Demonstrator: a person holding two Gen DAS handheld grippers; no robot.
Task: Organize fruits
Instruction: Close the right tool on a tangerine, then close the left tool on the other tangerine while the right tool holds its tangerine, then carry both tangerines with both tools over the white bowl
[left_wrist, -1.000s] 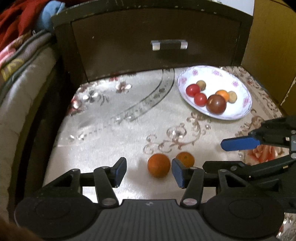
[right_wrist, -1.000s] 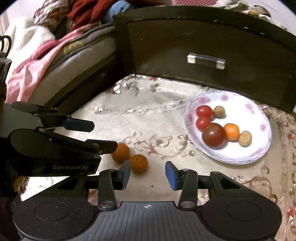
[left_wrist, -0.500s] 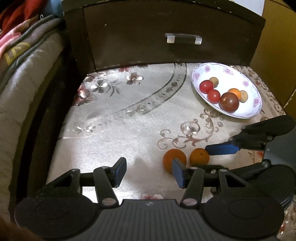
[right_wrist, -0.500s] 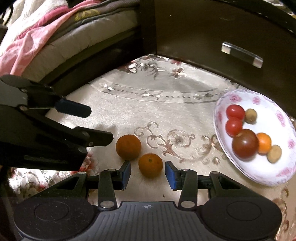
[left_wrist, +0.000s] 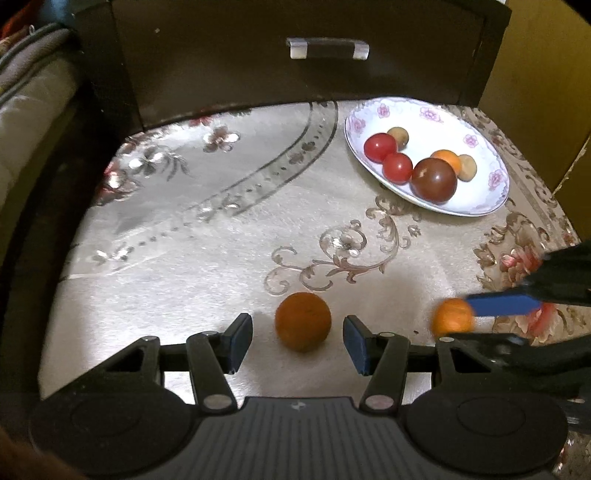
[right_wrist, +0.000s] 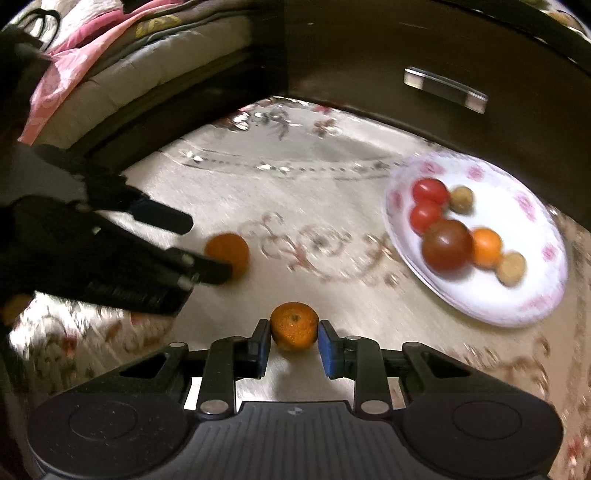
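A: What is on the table?

B: A cream cloth (left_wrist: 192, 266) with a swirling flower pattern covers it. At the far right sits a white plate (left_wrist: 484, 199) with pink flowers on its rim. It holds 2 red tomatoes (left_wrist: 379, 147), 1 large dark tomato (left_wrist: 434, 180), 1 small orange fruit (left_wrist: 445, 157) and 2 small brown round fruits (left_wrist: 399, 136).

A: Is any fruit off the plate?

B: Yes, 2 oranges lie on the cloth near the front edge, well apart from the plate. The larger orange (left_wrist: 303, 321) is on the left, the smaller orange (right_wrist: 294, 326) on the right.

A: What are the tongs doing?

B: The left tongs (left_wrist: 297, 336) stand partly spread, 1 blue pad (left_wrist: 242, 334) on each side of the larger orange. A gap shows on both sides, so nothing is held. The right tongs (right_wrist: 293, 341) have just been closing, and their blue pads (right_wrist: 325, 345) now press against both sides of the smaller orange. Their view is blurred around the edges, but the orange between the pads is sharp.

A: Can each pair be seen from the other camera?

B: Yes. From the left view the right tongs enter from the right edge, a blue pad against the blurred smaller orange. From the right view the left tongs reach in from the left, their tips at the larger orange.

A: What lies behind the table?

B: A dark wooden drawer front (left_wrist: 221, 66) with a metal handle (left_wrist: 328, 48). On the left is a mattress edge (right_wrist: 122, 88) with pink bedding (right_wrist: 70, 70).
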